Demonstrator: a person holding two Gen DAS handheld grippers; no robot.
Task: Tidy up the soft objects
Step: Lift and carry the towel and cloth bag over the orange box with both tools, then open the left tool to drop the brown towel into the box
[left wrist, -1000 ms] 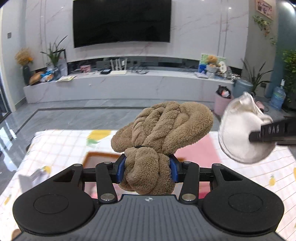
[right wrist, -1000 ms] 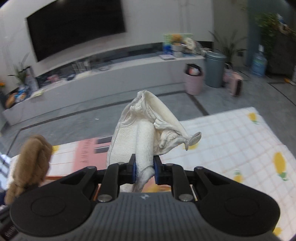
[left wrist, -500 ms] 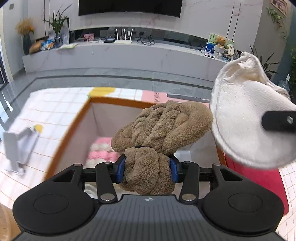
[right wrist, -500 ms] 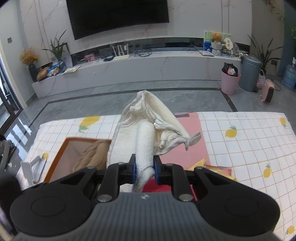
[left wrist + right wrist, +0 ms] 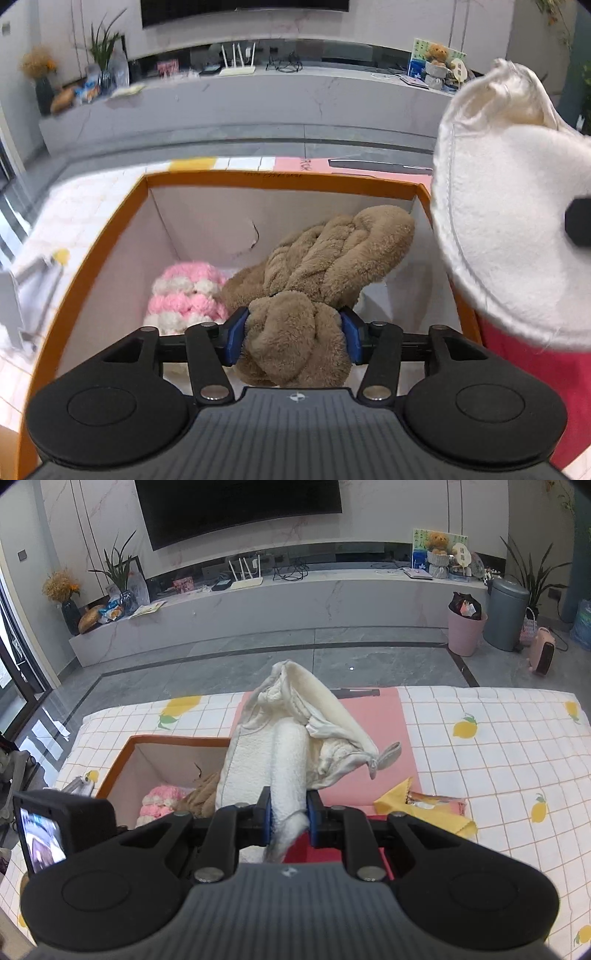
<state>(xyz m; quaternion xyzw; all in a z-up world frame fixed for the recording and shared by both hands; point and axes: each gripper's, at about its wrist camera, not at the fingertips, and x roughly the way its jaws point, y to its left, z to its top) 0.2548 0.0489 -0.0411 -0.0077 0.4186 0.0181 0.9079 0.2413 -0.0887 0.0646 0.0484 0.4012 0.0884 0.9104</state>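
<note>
My left gripper (image 5: 293, 339) is letting go of the squishy brown plush (image 5: 317, 266) over the box (image 5: 280, 181); right gripper (image 5: 289, 821) pinches the floppy white plush (image 5: 291, 746) mid-fold.

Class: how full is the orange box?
Partly full. A pink-and-white plush lies on the floor of the orange box, and much of its white walls shows bare.

Knitted bundle (image 5: 184, 295) inside box (image 5: 280, 179), on tablecloth (image 5: 498, 760).

Bright, even indoor light; fisheye bending curves the frame edges, dark vignette at the corners; motion blur softens the left view's left side
</note>
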